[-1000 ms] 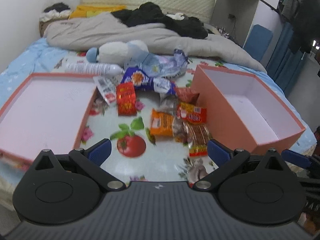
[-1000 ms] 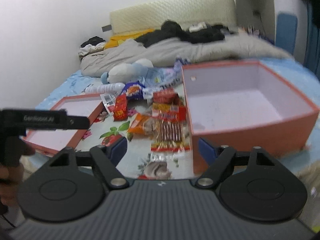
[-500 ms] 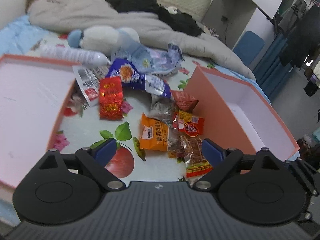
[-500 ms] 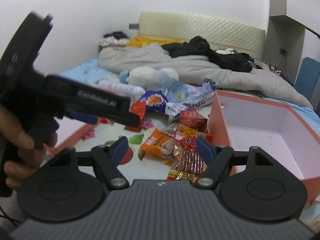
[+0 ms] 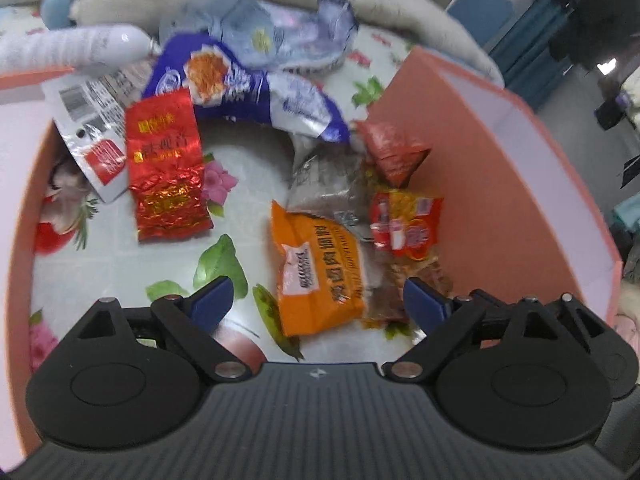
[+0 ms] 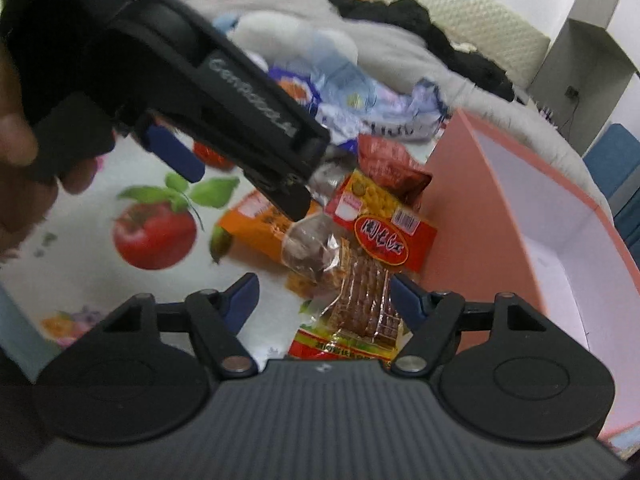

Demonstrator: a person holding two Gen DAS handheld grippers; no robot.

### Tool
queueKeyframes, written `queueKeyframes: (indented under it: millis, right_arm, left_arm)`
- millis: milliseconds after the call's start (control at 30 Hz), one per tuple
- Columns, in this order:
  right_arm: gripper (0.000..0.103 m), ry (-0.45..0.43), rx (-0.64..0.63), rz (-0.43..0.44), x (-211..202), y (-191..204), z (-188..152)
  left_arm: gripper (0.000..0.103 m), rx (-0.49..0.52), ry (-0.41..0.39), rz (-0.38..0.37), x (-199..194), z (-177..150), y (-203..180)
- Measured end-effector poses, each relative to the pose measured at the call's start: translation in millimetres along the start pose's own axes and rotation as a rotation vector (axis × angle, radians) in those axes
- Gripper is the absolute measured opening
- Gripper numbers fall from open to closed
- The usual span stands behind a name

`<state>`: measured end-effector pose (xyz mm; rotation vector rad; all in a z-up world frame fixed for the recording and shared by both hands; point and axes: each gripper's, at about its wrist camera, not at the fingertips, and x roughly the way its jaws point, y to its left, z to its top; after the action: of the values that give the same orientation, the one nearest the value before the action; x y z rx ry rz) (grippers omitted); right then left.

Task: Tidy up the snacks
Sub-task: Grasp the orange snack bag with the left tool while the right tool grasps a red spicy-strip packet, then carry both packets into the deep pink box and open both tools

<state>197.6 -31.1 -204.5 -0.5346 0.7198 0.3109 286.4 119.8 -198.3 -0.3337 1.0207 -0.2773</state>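
Observation:
Snack packets lie in a pile on a fruit-print cloth. My left gripper (image 5: 318,300) is open just above an orange packet (image 5: 316,268), whose near end lies between the fingers without touching them. A red foil pack (image 5: 164,164), a blue bag (image 5: 240,84) and a red-yellow packet (image 5: 404,224) lie farther off. My right gripper (image 6: 324,298) hangs over a clear packet of brown strips (image 6: 360,292). Its jaws are closing and stand apart from the packet. The left gripper (image 6: 246,190) crosses the right wrist view at upper left.
A deep pink box (image 5: 480,160) with a white inside stands open right of the pile, also seen in the right wrist view (image 6: 480,216). A shallow pink lid (image 5: 16,200) lies on the left. A white bottle (image 5: 72,46), a soft toy and bedding lie behind.
Both grippers have come down and forward onto the snack pile, which now fills the views. The left gripper has swung into the right wrist view. The right jaws have narrowed a little.

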Motion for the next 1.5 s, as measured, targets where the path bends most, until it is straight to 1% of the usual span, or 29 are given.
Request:
queueKeyframes:
  millis: [67, 100, 133, 233, 367, 400, 433, 533, 567, 600, 667, 700, 733, 767, 800, 833, 867, 1000, 1067, 1100, 1167, 1233, 1333, 1400, 1500]
  right_arm:
    - [0.068, 0.035, -0.026, -0.021, 9, 1, 3]
    - [0.061, 0.061, -0.03, -0.024, 12, 0, 4]
    - [0.058, 0.088, -0.028, -0.019, 17, 0, 4]
    - [0.058, 0.15, -0.033, -0.013, 27, -3, 2]
    - [0.058, 0.18, -0.03, -0.008, 30, -6, 6]
    - [0.056, 0.19, -0.024, -0.003, 31, -7, 7]
    - [0.051, 0.206, -0.003, 0.014, 32, -9, 8]
    - [0.048, 0.228, 0.033, 0.029, 34, -11, 10]
    - [0.046, 0.228, 0.038, 0.028, 34, -11, 10]
    - [0.04, 0.226, 0.043, 0.023, 34, -12, 9]
    - [0.033, 0.214, 0.046, 0.013, 35, -15, 8]
    - [0.03, 0.207, 0.058, 0.012, 33, -17, 6]
    - [0.027, 0.201, 0.06, 0.007, 32, -17, 5]
    - [0.027, 0.19, 0.055, 0.003, 31, -18, 4]
    - [0.026, 0.181, 0.063, 0.005, 28, -19, 3]
    - [0.019, 0.167, 0.076, 0.009, 26, -21, 3]
    - [0.019, 0.147, 0.081, 0.006, 21, -22, 2]
    - [0.013, 0.067, 0.089, 0.001, 3, -28, -2]
    - [0.012, 0.032, 0.092, 0.003, -4, -32, -2]
    - [0.012, 0.031, 0.107, 0.011, -4, -35, 0]
    - [0.011, 0.048, 0.183, 0.054, -6, -47, 2]
    - [0.011, 0.051, 0.23, 0.086, -11, -56, 3]
    - [0.01, 0.06, 0.301, 0.148, -15, -67, 3]
    - [0.01, 0.067, 0.345, 0.176, -19, -73, 3]
    - [0.009, 0.049, 0.368, 0.194, -33, -75, 3]
  left_arm:
    - [0.093, -0.006, 0.014, -0.017, 9, 3, 2]
    - [0.093, -0.004, 0.03, -0.03, 14, 3, 2]
    - [0.091, -0.005, 0.043, -0.039, 18, 3, 2]
    - [0.089, -0.02, 0.063, -0.077, 25, 1, 3]
    - [0.085, 0.002, 0.072, -0.097, 32, 5, -3]
    - [0.084, 0.01, 0.077, -0.095, 33, 6, -6]
    - [0.082, 0.019, 0.083, -0.085, 34, 7, -8]
    - [0.077, 0.039, 0.089, -0.071, 36, 10, -11]
    - [0.076, 0.046, 0.086, -0.071, 36, 10, -10]
    - [0.075, 0.058, 0.08, -0.07, 37, 9, -9]
    - [0.068, 0.076, 0.066, -0.054, 34, 6, -11]
    - [0.061, 0.079, 0.06, -0.05, 33, 6, -10]
    - [0.048, 0.068, 0.056, -0.049, 33, 5, -10]
    - [0.048, 0.053, 0.052, -0.048, 33, 3, -8]
    - [0.045, 0.034, 0.039, -0.052, 31, 1, -7]
    - [0.041, 0.026, 0.028, -0.055, 29, 0, -6]
    - [0.038, 0.019, 0.012, -0.055, 27, -3, -6]
    - [0.023, 0.003, -0.049, -0.006, 8, -15, -15]
    - [0.02, -0.014, -0.075, 0.028, -5, -24, -20]
    - [0.018, -0.026, -0.086, 0.054, -10, -29, -23]
    - [0.017, -0.069, -0.092, 0.095, -20, -39, -25]
    - [0.016, -0.11, -0.109, 0.113, -33, -47, -27]
    - [0.016, -0.098, -0.142, 0.168, -52, -55, -35]
    - [0.015, -0.108, -0.163, 0.181, -66, -56, -37]
    - [0.015, -0.115, -0.194, 0.201, -83, -59, -43]
